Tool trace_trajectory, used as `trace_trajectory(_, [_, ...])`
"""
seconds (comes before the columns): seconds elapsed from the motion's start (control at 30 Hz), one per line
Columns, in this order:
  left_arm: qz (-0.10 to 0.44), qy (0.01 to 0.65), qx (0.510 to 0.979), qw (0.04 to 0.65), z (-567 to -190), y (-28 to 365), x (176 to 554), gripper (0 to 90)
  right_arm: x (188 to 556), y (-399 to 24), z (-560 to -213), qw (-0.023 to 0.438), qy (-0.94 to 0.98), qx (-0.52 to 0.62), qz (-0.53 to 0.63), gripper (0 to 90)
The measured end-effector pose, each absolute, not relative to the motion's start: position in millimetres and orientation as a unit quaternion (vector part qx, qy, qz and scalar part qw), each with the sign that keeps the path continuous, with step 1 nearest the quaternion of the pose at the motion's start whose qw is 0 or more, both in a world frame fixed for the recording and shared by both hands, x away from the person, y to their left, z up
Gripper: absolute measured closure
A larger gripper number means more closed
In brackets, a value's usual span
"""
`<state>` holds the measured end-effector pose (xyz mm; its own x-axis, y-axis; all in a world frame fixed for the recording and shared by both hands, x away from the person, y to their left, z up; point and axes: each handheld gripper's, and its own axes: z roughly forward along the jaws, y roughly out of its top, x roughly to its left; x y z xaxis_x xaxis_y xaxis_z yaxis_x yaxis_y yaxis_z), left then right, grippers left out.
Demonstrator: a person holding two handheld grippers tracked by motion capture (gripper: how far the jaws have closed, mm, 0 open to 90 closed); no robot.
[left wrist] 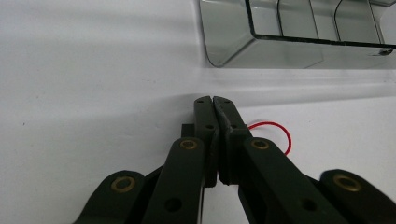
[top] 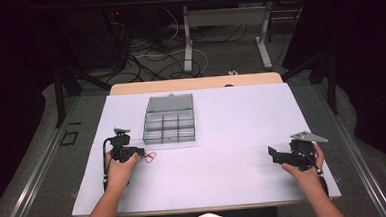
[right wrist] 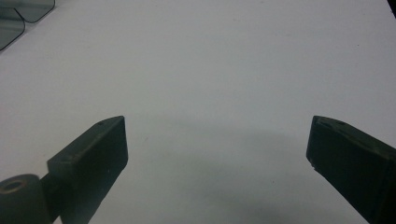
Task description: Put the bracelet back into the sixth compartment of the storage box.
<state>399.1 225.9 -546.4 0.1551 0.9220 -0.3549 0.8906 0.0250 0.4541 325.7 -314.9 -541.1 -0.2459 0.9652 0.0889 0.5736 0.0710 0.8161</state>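
Nearest the high camera, at the bottom edge: two forearms reaching up onto a white table (top: 223,157), each hand holding a black tool. Left tool (top: 139,152) near the left edge of the table, pointing right, jaws pressed together; seen from its own camera as left tool (left wrist: 214,100) with both black jaws meeting tip to tip, low over the white surface. Thin red loop (top: 150,157) of wire or string lying on the table right at the tip of that tool; in the left gripper view, red loop (left wrist: 274,133) curving out from behind the right-hand jaw, so close that cannot tell whether pinched between the jaws or merely lying against them. Clear plastic box (top: 170,127) with small divided compartments just beyond and to the right of the left tool, lid (top: 169,103) standing open at the far side; rounded corner of the same box (left wrist: 233,42) visible just ahead of the closed jaws. Right tool (top: 272,153) well apart, near the right edge of the table, pointing left toward the middle, topped by a grey three-cornered plate (top: 308,136); from its own camera, right tool (right wrist: 217,140) with jaws spread wide, nothing between them but bare white table. Beyond the table, grey floor with tangled cables (top: 148,56) and desk legs.
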Motion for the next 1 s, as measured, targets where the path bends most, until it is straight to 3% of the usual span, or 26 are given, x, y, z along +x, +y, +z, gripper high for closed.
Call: trace_trajectory(1.0, [0.048,0.639,0.693,0.331,-538.0,225.4,392.2,89.9,325.6,-316.0,-541.1,0.252,0.686,0.561,0.39,5.3])
